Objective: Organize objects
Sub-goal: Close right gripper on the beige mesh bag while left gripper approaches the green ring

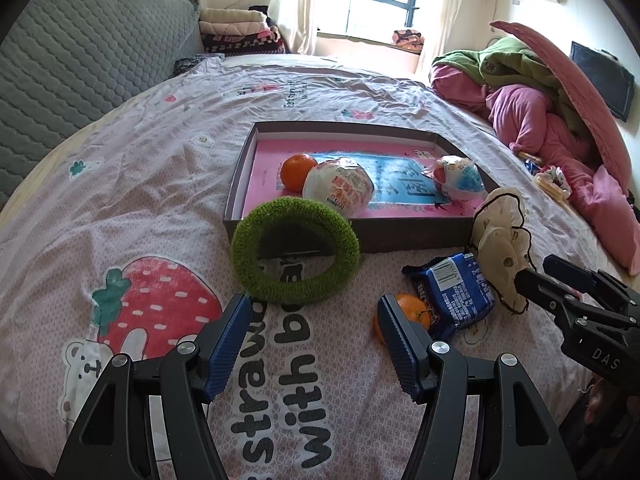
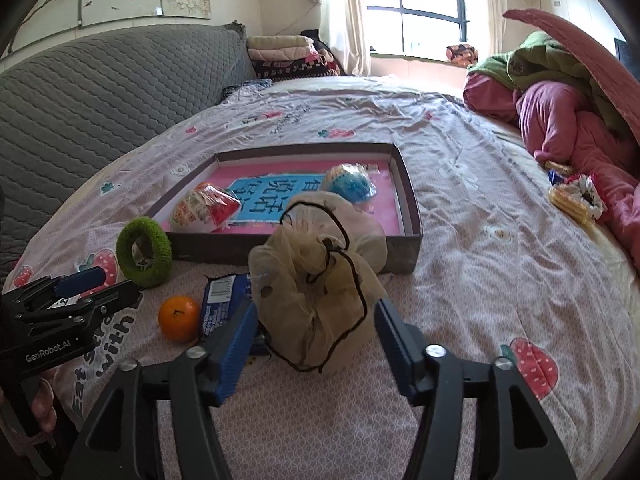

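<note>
A shallow brown box (image 1: 404, 236) (image 2: 394, 258) with a pink floor lies on the bed. Inside are an orange (image 1: 297, 171), a white wrapped bun (image 1: 338, 187) (image 2: 204, 206) and a blue-white wrapped ball (image 1: 458, 178) (image 2: 352, 184). In front of the box lie a green fuzzy ring (image 1: 296, 248) (image 2: 144, 252), a second orange (image 1: 414, 312) (image 2: 179, 318), a blue snack pack (image 1: 452, 292) (image 2: 220, 304) and a cream mesh pouch (image 1: 502, 240) (image 2: 320, 280). My left gripper (image 1: 312, 344) is open, just short of the ring. My right gripper (image 2: 314, 344) is open, its fingers either side of the pouch.
A grey quilted headboard (image 1: 80, 56) stands on the left. Pink and green bedding (image 1: 540, 92) (image 2: 568, 112) is heaped at the right, with snack packets (image 2: 576, 200) beside it. Folded blankets (image 1: 240, 28) lie at the far end under the window.
</note>
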The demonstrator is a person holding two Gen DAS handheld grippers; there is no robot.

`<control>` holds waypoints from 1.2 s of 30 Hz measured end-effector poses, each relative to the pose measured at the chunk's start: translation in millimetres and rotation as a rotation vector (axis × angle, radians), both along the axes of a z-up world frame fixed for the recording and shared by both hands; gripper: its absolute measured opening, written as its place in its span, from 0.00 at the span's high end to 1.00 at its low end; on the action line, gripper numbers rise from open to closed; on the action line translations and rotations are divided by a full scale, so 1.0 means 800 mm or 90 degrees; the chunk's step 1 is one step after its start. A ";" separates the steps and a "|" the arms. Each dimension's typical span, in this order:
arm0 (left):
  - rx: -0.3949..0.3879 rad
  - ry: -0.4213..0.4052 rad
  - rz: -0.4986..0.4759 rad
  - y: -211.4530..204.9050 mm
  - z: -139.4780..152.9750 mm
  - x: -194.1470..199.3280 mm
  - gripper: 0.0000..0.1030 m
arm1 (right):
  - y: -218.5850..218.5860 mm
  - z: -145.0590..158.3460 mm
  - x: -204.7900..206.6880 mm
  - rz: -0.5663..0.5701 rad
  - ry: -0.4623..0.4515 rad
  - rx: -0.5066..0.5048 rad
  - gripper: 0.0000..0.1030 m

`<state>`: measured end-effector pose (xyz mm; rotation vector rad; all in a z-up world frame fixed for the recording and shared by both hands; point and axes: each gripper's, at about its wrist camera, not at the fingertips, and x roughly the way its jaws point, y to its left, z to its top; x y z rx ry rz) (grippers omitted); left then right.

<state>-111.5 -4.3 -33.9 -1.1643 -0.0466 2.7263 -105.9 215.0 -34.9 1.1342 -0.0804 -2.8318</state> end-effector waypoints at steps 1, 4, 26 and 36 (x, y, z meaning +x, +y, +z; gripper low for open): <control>-0.001 0.000 0.000 0.000 0.000 0.000 0.35 | 0.001 -0.003 -0.002 -0.002 -0.009 -0.006 0.36; -0.001 0.002 0.001 0.000 -0.001 0.000 0.35 | 0.004 -0.006 -0.007 -0.009 -0.022 -0.013 0.36; -0.021 -0.017 0.012 0.027 -0.014 -0.053 0.35 | 0.014 -0.022 -0.062 -0.038 -0.045 -0.043 0.40; -0.001 -0.050 0.002 0.029 -0.029 -0.067 0.83 | 0.007 -0.028 -0.064 -0.014 -0.038 -0.023 0.77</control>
